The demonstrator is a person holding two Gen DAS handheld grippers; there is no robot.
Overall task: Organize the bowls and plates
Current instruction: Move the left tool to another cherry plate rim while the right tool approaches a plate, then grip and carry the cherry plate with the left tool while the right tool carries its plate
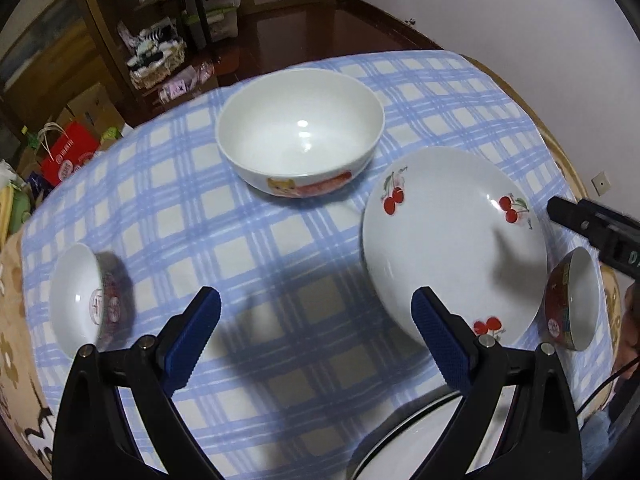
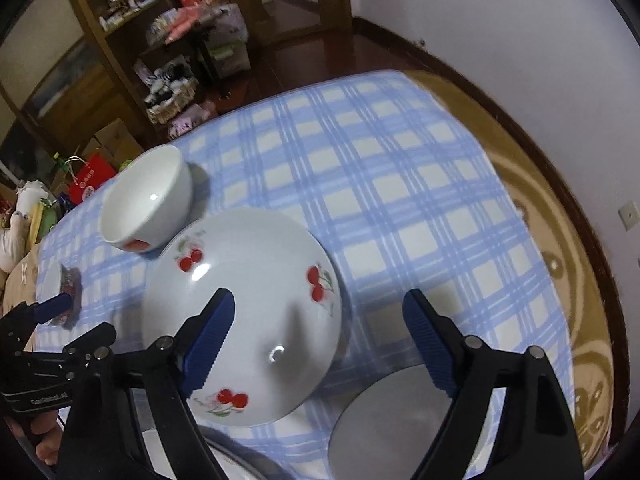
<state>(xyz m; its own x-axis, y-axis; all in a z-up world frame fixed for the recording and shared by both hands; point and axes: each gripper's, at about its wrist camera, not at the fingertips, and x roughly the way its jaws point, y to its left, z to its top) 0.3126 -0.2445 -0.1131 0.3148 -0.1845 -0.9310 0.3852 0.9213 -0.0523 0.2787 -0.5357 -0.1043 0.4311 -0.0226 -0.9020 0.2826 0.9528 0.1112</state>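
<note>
Both my tongs gape empty: left gripper (image 1: 316,316), right gripper (image 2: 320,316). Cherry plate (image 1: 452,240) lies just ahead on the checked cloth (image 1: 256,232); big bowl (image 1: 300,132) beyond. Glazed, slick, breakable, I judge; pinch at rims

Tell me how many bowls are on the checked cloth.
3: a large white bowl at the far middle, a small bowl at the left edge, and a small red-sided bowl right of the cherry plate.

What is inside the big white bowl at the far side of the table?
Nothing: the big white bowl shows a bare white inside with only light glints. Its near inner wall is hidden by its own rim. It stands on the checked cloth.
</note>
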